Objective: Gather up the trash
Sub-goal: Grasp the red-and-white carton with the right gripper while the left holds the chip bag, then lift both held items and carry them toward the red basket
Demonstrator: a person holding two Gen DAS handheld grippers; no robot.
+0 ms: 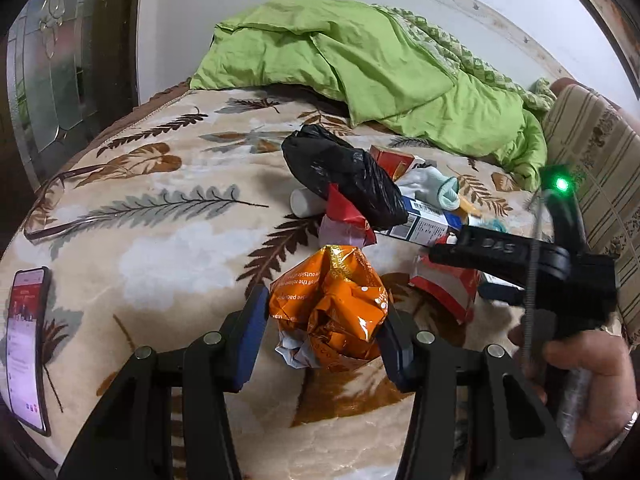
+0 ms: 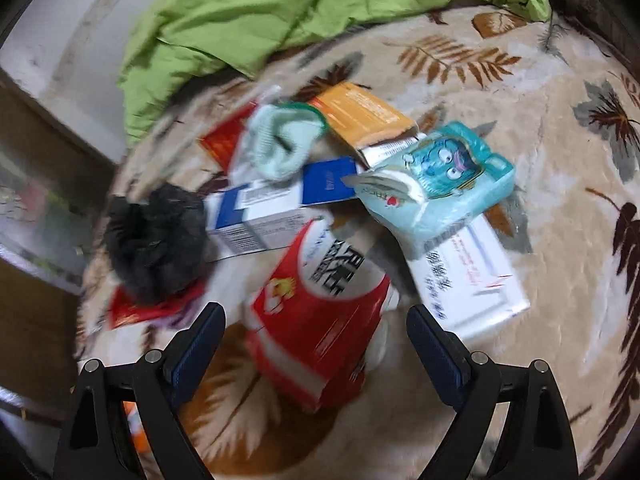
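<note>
A crumpled orange wrapper [image 1: 332, 304] is pinched by the left tool [image 1: 320, 340] mid-bed [image 1: 160, 208]; the right tool [image 2: 316, 340] is held spread over a red carton [image 2: 320, 320].

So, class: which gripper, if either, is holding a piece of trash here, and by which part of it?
The left gripper pinches the crumpled orange wrapper across its two sides. The right gripper is open around the red box and holds nothing.

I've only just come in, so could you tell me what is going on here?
A person is clearing litter off a bed with two handheld tongs. The left tongs are clamped on a crumpled orange wrapper on the leaf-print blanket. The right tongs are open above a red and white carton in the pile, beside a black plastic bag.
</note>
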